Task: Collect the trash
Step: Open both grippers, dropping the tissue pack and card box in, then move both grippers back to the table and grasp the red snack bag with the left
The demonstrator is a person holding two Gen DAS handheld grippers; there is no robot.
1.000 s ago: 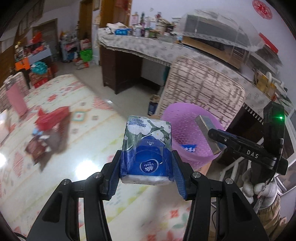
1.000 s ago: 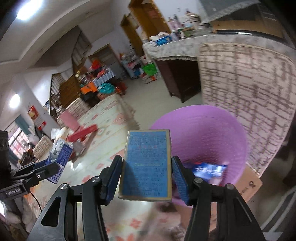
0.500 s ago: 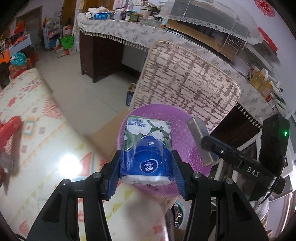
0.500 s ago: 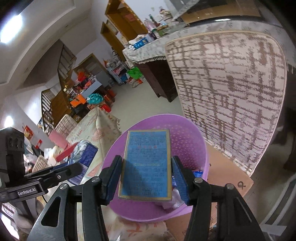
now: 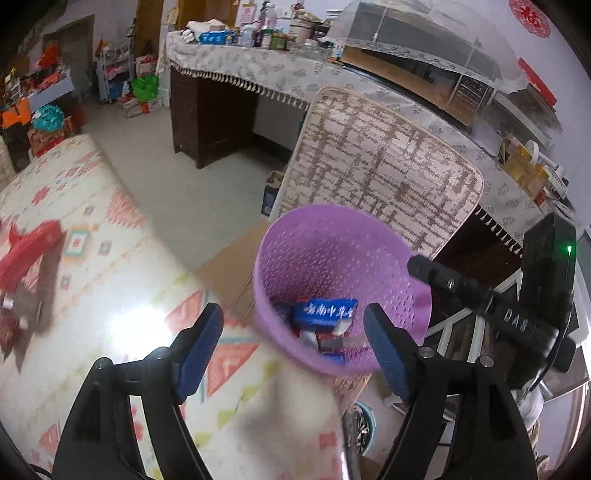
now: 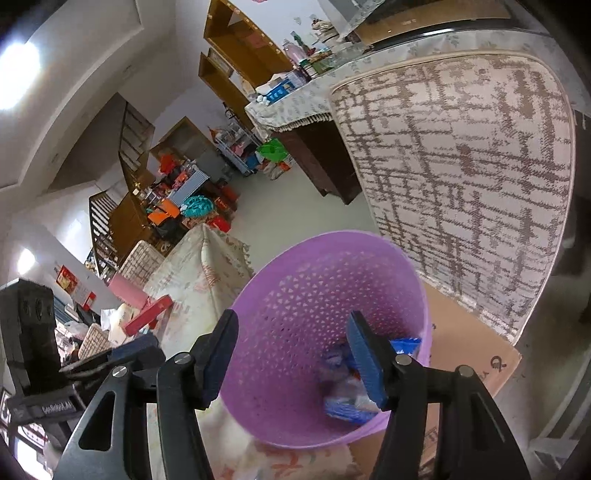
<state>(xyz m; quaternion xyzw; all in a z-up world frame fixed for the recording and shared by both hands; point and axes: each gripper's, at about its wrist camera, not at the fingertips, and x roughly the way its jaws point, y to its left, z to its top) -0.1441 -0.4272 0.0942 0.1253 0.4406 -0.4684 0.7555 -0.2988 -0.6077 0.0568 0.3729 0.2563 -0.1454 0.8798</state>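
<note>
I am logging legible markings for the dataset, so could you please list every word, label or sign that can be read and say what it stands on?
"DAS": on the right gripper's black body.
"GenRobot.AI": on the left gripper's body, small.
Chinese characters: on the blue packet in the purple basket; too blurred to read.
Red paper-cut sign on the wall: not legible.
Logo on the cardboard: unreadable.

the basket [image 5: 343, 254] stands on cardboard [image 6: 469, 343] before a leaning mattress [image 5: 380, 166]. packets [image 5: 325, 314] lie in it. the surface [image 5: 258, 70] is behind.

The left tongs [image 5: 293, 343] gape empty above the purple basket [image 5: 295, 236], where blue packets [image 5: 325, 313] lie.
</note>
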